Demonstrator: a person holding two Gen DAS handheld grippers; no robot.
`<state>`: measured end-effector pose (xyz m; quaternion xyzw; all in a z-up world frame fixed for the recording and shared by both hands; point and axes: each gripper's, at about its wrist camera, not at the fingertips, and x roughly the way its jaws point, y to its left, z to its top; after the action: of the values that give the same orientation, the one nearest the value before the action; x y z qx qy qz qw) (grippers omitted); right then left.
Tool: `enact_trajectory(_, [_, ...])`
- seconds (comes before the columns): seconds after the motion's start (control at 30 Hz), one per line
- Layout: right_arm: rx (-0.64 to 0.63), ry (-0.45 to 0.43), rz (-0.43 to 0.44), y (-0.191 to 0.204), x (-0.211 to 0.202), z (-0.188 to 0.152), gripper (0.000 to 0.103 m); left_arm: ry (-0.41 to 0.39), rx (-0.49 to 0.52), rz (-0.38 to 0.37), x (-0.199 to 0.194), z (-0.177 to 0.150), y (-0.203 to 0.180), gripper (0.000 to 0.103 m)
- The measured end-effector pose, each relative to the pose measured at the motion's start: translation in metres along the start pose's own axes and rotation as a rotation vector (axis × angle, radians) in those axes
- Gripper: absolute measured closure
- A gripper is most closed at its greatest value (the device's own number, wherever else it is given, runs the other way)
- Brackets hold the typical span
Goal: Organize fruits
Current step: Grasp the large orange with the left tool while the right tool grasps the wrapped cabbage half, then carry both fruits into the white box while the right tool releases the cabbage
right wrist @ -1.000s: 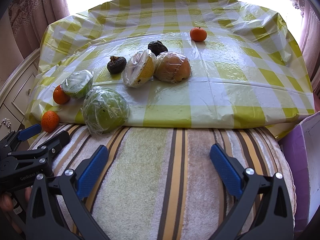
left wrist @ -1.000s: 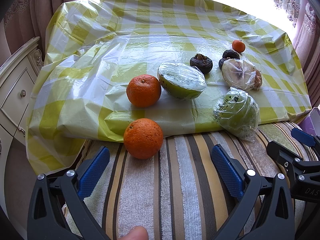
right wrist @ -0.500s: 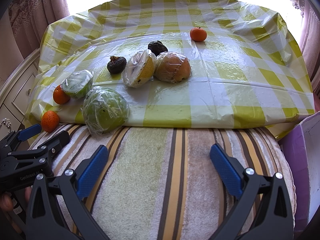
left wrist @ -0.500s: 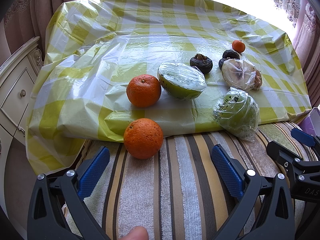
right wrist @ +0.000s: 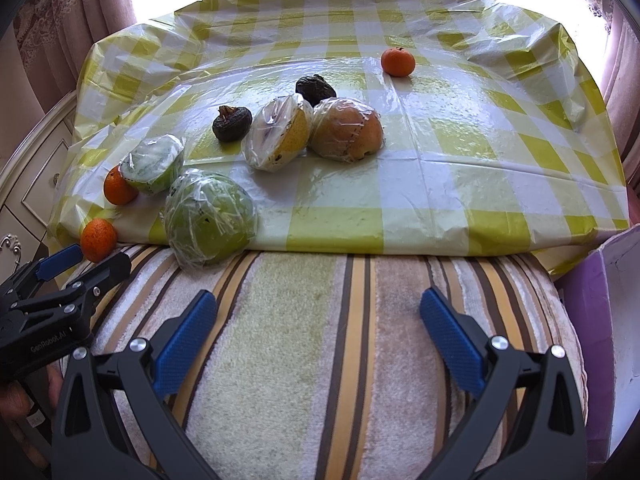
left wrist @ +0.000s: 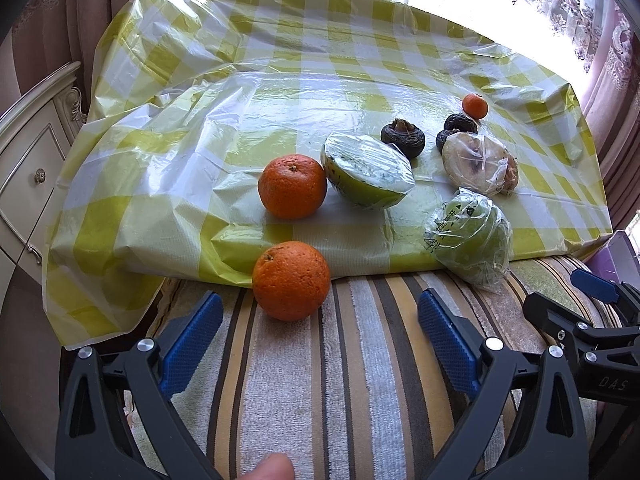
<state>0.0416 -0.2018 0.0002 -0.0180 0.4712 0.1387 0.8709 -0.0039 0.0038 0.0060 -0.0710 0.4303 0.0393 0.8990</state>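
Fruit lay scattered on the checked cloth [left wrist: 280, 92]; the nearest orange [left wrist: 291, 280] sat on the striped towel [left wrist: 360, 360], just ahead of the left hand-held gripper [left wrist: 320, 336], whose empty jaws were closing. Better to centre on it first. The right hand-held gripper [right wrist: 318, 326] stood wide, empty.

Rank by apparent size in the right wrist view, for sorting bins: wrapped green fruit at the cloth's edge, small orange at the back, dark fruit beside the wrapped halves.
1. wrapped green fruit, though nearest the camera
2. dark fruit and small orange: alike, unranked
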Motion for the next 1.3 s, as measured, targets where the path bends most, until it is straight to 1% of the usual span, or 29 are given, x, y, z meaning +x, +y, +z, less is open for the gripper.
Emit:
enact_trajectory(0.03, [0.002, 0.020, 0.003, 0.000, 0.001, 0.003, 0.001, -0.001, -0.009, -0.004, 0.000, 0.000, 0.002, 0.019])
enact_trajectory(0.07, [0.005, 0.040, 0.006, -0.001, 0.002, 0.006, 0.001, -0.002, -0.023, -0.007, -0.001, 0.001, 0.005, 0.028])
enact_trajectory(0.13, [0.013, 0.077, 0.009, -0.001, 0.005, 0.011, 0.001, -0.008, -0.048, -0.011, -0.001, 0.002, 0.010, 0.032])
enact_trajectory(0.17, [0.019, 0.084, 0.008, -0.001, 0.005, 0.013, 0.001, -0.013, -0.059, -0.009, -0.002, 0.003, 0.012, 0.038])
enact_trajectory(0.2, [0.021, 0.073, 0.016, -0.001, 0.005, 0.014, 0.001, -0.018, -0.066, -0.003, -0.003, 0.004, 0.014, 0.043])
enact_trajectory(0.23, [0.020, 0.060, 0.022, 0.000, 0.002, 0.015, 0.001, -0.024, -0.071, 0.002, -0.004, 0.005, 0.015, 0.045])
enact_trajectory(0.3, [0.000, 0.033, 0.036, 0.002, -0.002, 0.018, 0.001, -0.032, -0.074, 0.011, -0.005, 0.008, 0.016, 0.056])
enact_trajectory(0.33, [-0.022, 0.015, 0.040, 0.005, -0.004, 0.019, 0.001, -0.034, -0.073, 0.017, -0.006, 0.008, 0.016, 0.059])
enact_trajectory(0.37, [-0.047, -0.011, 0.037, 0.009, -0.007, 0.021, 0.001, -0.032, -0.072, 0.020, -0.005, 0.009, 0.016, 0.065])
enact_trajectory(0.4, [-0.077, -0.035, 0.035, 0.014, -0.010, 0.022, 0.001, -0.029, -0.068, 0.013, -0.005, 0.010, 0.015, 0.068])
enact_trajectory(0.47, [-0.145, -0.072, 0.032, 0.025, -0.013, 0.027, 0.001, -0.036, -0.065, 0.020, -0.007, 0.010, 0.015, 0.068])
enact_trajectory(0.57, [-0.229, -0.080, 0.047, 0.043, -0.010, 0.033, 0.001, -0.046, -0.064, 0.023, -0.009, 0.011, 0.014, 0.068])
enact_trajectory(0.7, [-0.278, -0.047, 0.064, 0.057, 0.003, 0.043, 0.002, -0.059, -0.073, 0.016, -0.012, 0.008, 0.016, 0.068])
enact_trajectory(0.8, [-0.284, -0.038, 0.073, 0.063, 0.010, 0.049, 0.003, -0.074, -0.076, 0.016, -0.016, 0.008, 0.017, 0.068])
enact_trajectory(0.87, [-0.286, -0.020, 0.088, 0.066, 0.016, 0.052, 0.013, -0.083, -0.075, 0.017, -0.018, 0.009, 0.016, 0.068])
enact_trajectory(0.9, [-0.282, -0.011, 0.087, 0.067, 0.020, 0.052, 0.024, -0.087, -0.075, 0.018, -0.019, 0.009, 0.016, 0.068])
enact_trajectory(0.93, [-0.282, 0.000, 0.103, 0.067, 0.023, 0.052, 0.033, -0.090, -0.075, 0.020, -0.020, 0.009, 0.016, 0.068])
enact_trajectory(0.97, [-0.289, 0.007, 0.114, 0.069, 0.024, 0.052, 0.035, -0.094, -0.075, 0.022, -0.022, 0.009, 0.016, 0.068])
enact_trajectory(1.0, [-0.296, 0.011, 0.109, 0.071, 0.025, 0.051, 0.038, -0.097, -0.073, 0.025, -0.023, 0.009, 0.016, 0.068])
enact_trajectory(1.07, [-0.295, 0.007, 0.113, 0.070, 0.025, 0.050, 0.038, -0.102, -0.071, 0.030, -0.025, 0.010, 0.015, 0.068])
enact_trajectory(1.2, [-0.253, 0.001, 0.155, 0.058, 0.019, 0.049, 0.039, -0.116, -0.059, 0.033, -0.032, 0.013, 0.009, 0.068])
enact_trajectory(1.3, [-0.216, -0.026, 0.178, 0.043, 0.006, 0.047, 0.040, -0.127, -0.039, 0.029, -0.037, 0.016, -0.001, 0.068])
